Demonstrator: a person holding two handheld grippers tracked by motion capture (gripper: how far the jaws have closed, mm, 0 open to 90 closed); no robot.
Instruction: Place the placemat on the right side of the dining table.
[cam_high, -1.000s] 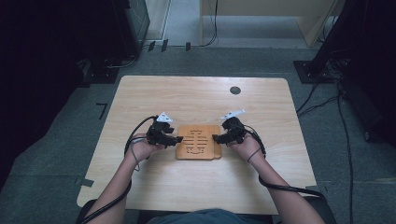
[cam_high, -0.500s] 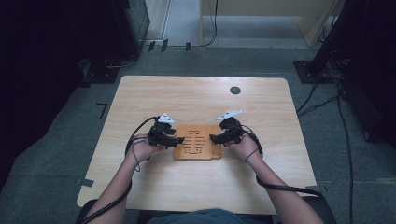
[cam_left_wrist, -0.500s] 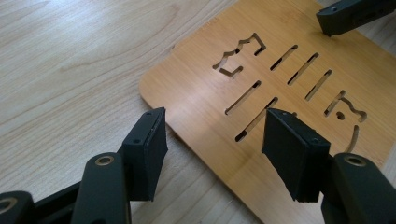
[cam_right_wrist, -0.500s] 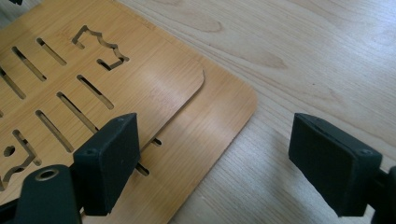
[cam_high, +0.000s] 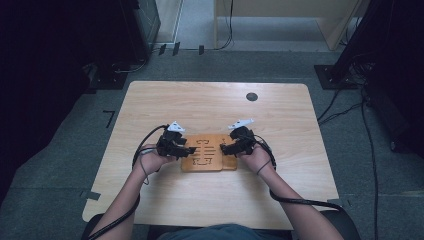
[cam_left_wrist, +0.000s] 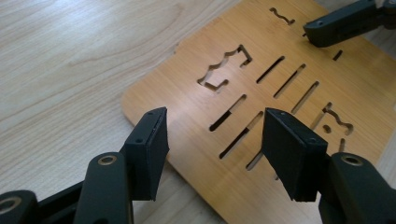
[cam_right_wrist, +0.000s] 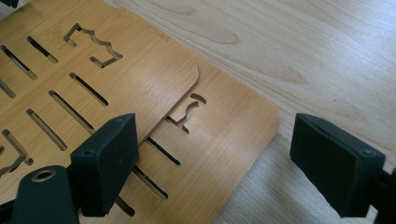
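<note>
Two slotted bamboo boards (cam_right_wrist: 140, 88) stacked on the table (cam_high: 210, 105) — nothing in their slots.

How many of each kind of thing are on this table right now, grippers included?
Slotted boards: 2 (upper board, lower board)
Grippers: 2 (left gripper, right gripper)
Black disc in the table: 1
Total: 5
</note>
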